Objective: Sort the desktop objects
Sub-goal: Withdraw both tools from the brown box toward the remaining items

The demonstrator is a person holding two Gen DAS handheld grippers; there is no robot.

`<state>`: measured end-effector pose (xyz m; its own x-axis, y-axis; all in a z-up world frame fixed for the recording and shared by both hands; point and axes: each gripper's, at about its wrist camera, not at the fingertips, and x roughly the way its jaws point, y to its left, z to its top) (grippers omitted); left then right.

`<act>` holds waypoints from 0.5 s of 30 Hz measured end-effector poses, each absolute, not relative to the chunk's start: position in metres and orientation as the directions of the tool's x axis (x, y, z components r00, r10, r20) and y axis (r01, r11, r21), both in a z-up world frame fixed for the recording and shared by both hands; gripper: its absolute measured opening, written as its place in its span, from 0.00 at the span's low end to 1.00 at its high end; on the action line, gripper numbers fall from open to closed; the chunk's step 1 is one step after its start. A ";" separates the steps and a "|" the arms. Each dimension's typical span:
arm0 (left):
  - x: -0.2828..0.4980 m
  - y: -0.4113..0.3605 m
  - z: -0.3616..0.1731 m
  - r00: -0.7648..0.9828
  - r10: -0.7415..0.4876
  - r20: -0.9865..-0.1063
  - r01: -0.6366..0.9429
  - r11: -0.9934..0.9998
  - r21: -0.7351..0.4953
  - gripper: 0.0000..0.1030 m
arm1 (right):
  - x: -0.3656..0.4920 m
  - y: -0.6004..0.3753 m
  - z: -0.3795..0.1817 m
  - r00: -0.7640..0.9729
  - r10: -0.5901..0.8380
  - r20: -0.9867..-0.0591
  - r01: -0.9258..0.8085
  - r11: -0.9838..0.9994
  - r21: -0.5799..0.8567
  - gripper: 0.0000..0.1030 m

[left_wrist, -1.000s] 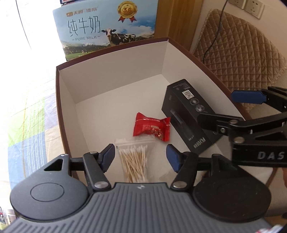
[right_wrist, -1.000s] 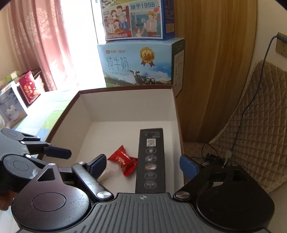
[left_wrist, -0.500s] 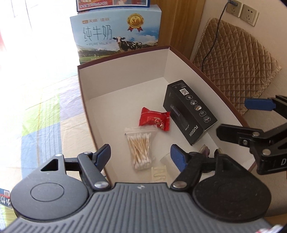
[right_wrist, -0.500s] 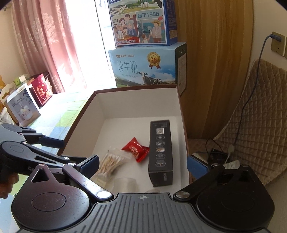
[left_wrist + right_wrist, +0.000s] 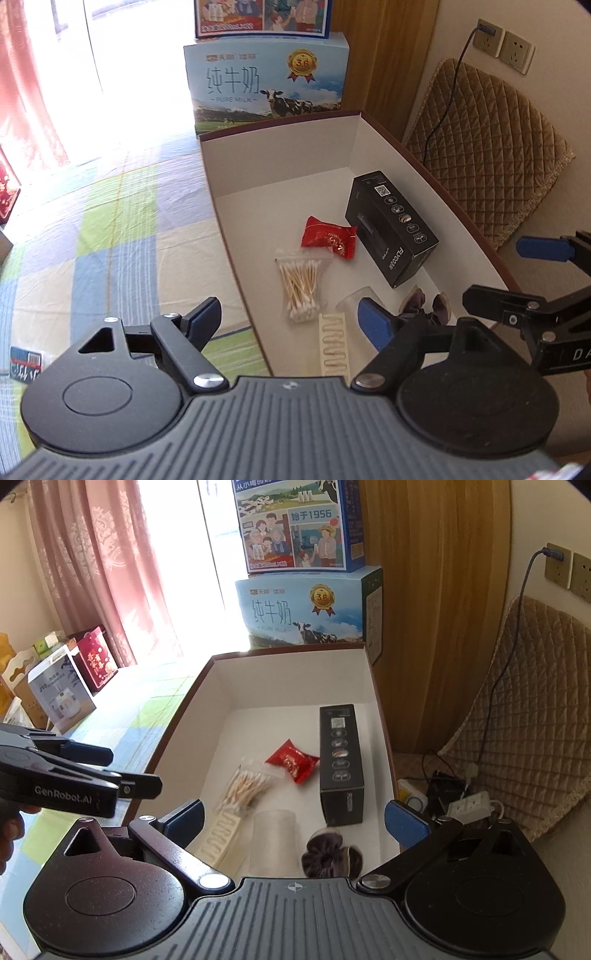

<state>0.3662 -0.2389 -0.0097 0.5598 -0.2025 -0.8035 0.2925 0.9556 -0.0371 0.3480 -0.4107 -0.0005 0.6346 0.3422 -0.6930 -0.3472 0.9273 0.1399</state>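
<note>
Two handheld grippers share one build: the left gripper (image 5: 291, 317) has a ribbed grey housing across the bottom of the frame, flanked by black round discs, black link arms with silver screws and blue pads (image 5: 373, 321). The right gripper (image 5: 293, 818) looks identical. At the left edge of its view, the other unit's side carries white "GenRobot.AI" lettering.

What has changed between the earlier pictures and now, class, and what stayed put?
Both grippers have pulled back and up from the white-lined cardboard box. The left gripper is opening, empty; the right gripper has opened wide, empty. The black rectangular carton, red sweet wrapper and bag of cotton swabs stayed put.
</note>
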 end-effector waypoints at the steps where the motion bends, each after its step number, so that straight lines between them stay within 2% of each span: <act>1: 0.362 -0.237 -0.008 0.564 -0.201 -0.801 0.288 0.957 -0.037 0.76 | 0.345 -0.410 0.000 0.634 0.340 -0.694 -0.346 0.928 0.138 0.98; 15: 0.303 -0.209 0.009 0.604 -0.180 -0.776 0.231 0.972 -0.046 0.80 | 0.298 -0.398 0.007 0.623 0.351 -0.699 -0.368 0.920 0.134 0.98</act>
<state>0.3030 -0.2090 0.0089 0.6042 -0.1804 -0.7761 0.2312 0.9718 -0.0459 0.2985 -0.3982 0.0073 0.6232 0.3508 -0.6990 -0.3676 0.9203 0.1341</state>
